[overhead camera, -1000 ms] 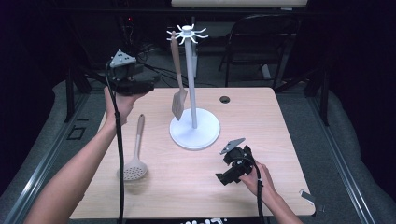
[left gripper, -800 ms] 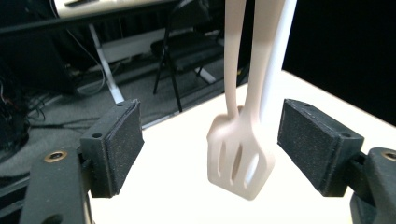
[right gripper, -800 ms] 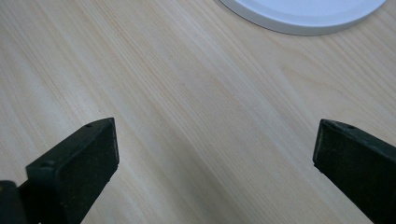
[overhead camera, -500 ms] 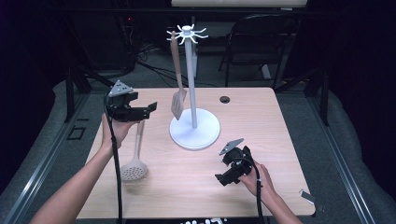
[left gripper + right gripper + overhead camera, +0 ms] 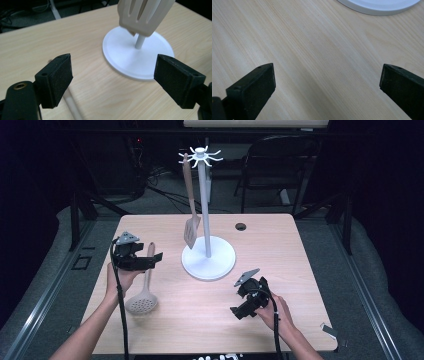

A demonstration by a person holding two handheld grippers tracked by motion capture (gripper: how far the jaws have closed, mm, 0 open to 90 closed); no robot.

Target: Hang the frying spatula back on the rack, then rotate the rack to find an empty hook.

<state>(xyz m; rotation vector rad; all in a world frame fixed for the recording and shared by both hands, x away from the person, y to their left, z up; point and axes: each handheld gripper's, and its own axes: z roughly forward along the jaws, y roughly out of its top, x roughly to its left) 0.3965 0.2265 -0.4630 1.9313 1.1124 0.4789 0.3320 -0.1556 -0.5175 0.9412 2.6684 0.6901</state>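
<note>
1. Landmark: white utensil stand (image 5: 208, 262), round base near table centre, pole upright w/ hooked top.
2. Slotted spatula (image 5: 190, 227) hangs from a hook at the stand's top, blade dangling just above the base's left edge. In the left gripper view it's close up, (image 5: 145, 15), in front of the pole.
3. Skimmer spoon (image 5: 142, 297) lies flat on the wooden table (image 5: 300, 250), left of the stand base and apart from it; perforated head toward the person, handle pointing to the far side.
4. Left gripper (image 5: 152, 261) is left of the stand base, right over the skimmer handle's far end. Jaws wide apart, have just been opening, nothing gripped. In the left gripper view (image 5: 112, 80) a pale strip of handle shows low by the left-hand pad; can't tell if it touches.
5. Right gripper (image 5: 240, 312) sits in front and a bit right of the stand base, near the table's near edge. Jaws spread wide, empty – right gripper view (image 5: 327, 82) has bare wood between the pads, base rim at top.
</note>
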